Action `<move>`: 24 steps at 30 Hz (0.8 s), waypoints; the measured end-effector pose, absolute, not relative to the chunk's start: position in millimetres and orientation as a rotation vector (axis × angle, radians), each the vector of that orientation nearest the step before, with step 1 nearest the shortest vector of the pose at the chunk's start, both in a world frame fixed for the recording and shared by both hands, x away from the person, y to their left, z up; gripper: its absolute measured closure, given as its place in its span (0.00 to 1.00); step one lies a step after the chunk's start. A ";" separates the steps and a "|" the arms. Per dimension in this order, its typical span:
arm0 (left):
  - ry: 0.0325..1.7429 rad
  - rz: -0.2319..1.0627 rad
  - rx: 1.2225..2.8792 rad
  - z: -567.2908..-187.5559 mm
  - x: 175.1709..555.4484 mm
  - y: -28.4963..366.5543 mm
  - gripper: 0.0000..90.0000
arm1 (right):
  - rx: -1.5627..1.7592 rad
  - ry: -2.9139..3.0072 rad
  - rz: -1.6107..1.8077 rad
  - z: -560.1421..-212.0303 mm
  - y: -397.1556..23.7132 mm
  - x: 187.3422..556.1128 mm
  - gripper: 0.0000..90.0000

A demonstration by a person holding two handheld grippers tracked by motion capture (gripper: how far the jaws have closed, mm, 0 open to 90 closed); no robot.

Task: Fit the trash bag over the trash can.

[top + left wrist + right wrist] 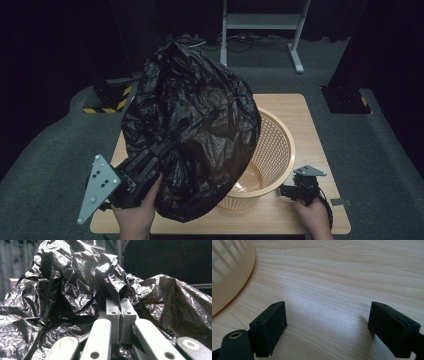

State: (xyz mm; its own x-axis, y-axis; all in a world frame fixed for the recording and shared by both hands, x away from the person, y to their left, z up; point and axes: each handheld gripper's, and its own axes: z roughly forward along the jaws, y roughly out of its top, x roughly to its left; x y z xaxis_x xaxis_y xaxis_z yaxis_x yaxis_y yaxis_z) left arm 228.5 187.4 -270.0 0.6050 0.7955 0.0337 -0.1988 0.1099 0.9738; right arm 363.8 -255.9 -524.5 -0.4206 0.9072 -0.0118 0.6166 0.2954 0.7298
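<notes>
Now, largest first:
Tabletop (300,112): light wood, carrying the basket and the resting right gripper; the basket stands near the front edge, so a hard tug could drag it off toward the person.
Bin bag (192,125): black, crumpled, ballooned up over the left half of the basket and draped across its near-left rim. Its mouth looks bunched rather than spread, so my worry is that it slumps in a heap beside the basket instead of lining it.
Basket (272,155): beige lattice, upright, right side of the opening uncovered. Nothing is holding it, so the bag catching on the rim could tip or slide it.
Left gripper (150,162): fingers (113,310) clenched together on a fold of the bag, as the left gripper view shows. The pinch looks thin; the slick film could slip out or tear under a sharp pull.
Right gripper (295,190): fingers (270,325) spread wide with nothing between them, low over the bare wood just right of the basket. Idle there, it gives the basket no support.
</notes>
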 end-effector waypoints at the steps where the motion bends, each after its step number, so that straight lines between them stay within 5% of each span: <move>1: 0.587 0.791 1.256 -269.6 228.8 184.6 0.97 | 1.361 2.143 0.920 -524.5 -255.9 363.8 0.16; 24: 0.483 0.669 1.352 -264.8 247.5 130.1 0.96 | 1.363 2.144 0.923 -524.4 -255.9 363.6 0.16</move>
State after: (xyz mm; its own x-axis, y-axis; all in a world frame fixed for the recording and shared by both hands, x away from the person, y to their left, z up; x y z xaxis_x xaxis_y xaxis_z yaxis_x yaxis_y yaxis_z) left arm 247.5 130.1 -264.8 0.7252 0.6859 0.0603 -0.1586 0.0812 0.9840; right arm 363.6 -255.9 -524.4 -0.4208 0.9071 -0.0086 0.6174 0.2933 0.7299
